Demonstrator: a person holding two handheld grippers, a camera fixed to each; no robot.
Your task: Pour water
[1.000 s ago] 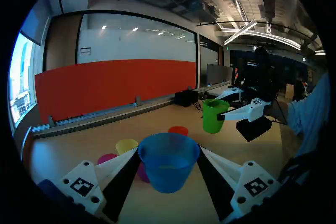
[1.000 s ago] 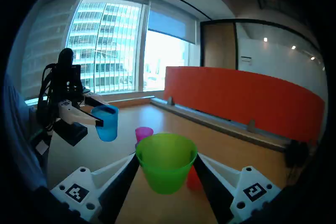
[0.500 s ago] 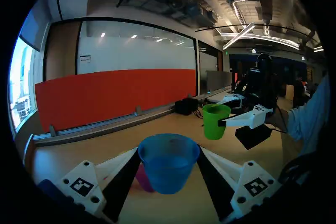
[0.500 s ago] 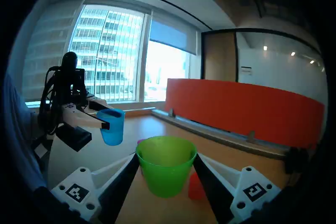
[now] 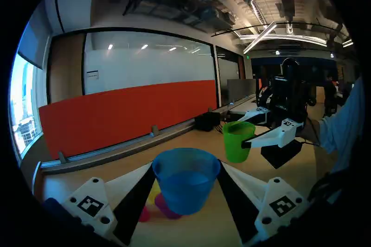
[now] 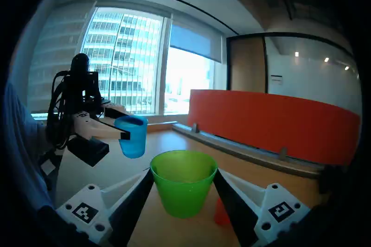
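Observation:
In the left gripper view my left gripper [image 5: 186, 180] is shut on a blue cup [image 5: 186, 185], held upright above the wooden table [image 5: 287, 173]. Further off to the right, the right gripper [image 5: 243, 142] holds a green cup [image 5: 237, 141]. In the right gripper view my right gripper [image 6: 184, 186] is shut on that green cup [image 6: 184, 189], upright and close to the camera. The left gripper [image 6: 126, 135] with the blue cup [image 6: 132, 136] hangs at the left, a little higher. Whether either cup holds water is unclear.
Small cups stand on the table below: yellow [image 5: 154, 191] and magenta [image 5: 166, 205] ones under the blue cup, a red one [image 6: 221, 211] behind the green cup. An orange partition [image 5: 125, 110] runs along the table's far edge. A person's light-blue sleeve [image 5: 343, 124] is at the right.
Both grippers have risen with their cups, so the table cups sit lower in view. The blue and green cups have drawn closer to each other.

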